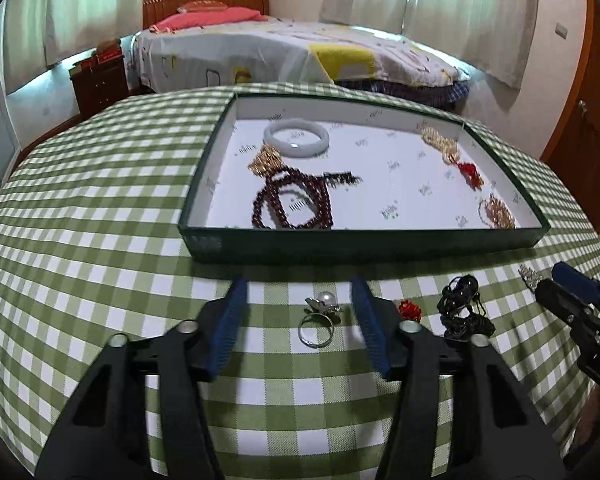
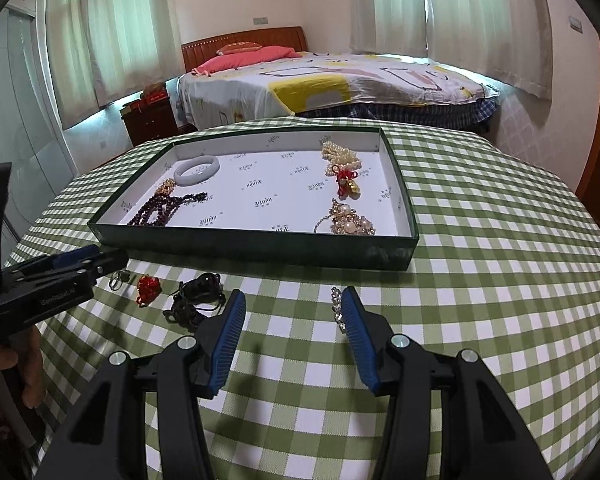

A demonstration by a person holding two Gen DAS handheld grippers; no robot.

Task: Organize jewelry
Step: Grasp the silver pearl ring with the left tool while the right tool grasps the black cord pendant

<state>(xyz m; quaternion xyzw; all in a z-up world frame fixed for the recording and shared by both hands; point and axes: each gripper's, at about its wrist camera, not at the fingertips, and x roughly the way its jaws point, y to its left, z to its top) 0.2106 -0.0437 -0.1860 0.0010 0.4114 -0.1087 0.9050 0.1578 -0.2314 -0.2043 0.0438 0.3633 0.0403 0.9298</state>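
Between our left gripper's (image 1: 298, 300) spread blue fingers (image 1: 230, 326), a silver pearl ring (image 1: 320, 318) is lying flat on the green checked tablecloth (image 1: 80, 240), and nothing is touching it; the jaws are standing wide apart with the ring sitting in the gap. Just to the right of that, we are seeing a small red beaded charm (image 2: 147, 289) and then a tangle of black beads and cord (image 2: 196, 300), both loose on the cloth. Over on the right, our right gripper (image 2: 292, 302) is hovering with its jaws parted too, gripping nothing, and a sparkly rhinestone piece (image 2: 337, 306) is lying just beside the outer finger's tip (image 2: 354, 320). Beyond all of this, the shallow dark green tray (image 2: 260, 250) with its white printed lining is sitting near the middle of the table, already holding a pale jade bangle (image 1: 296, 139), a gold piece (image 1: 265, 163) touching a coil of dark red beads (image 1: 292, 204), a pearl strand (image 2: 342, 156) with a red knotted charm (image 2: 346, 182), and a gold and pearl cluster (image 2: 350, 220) in the near right corner. Farther back, a bed (image 2: 320, 84) is filling the room behind the table
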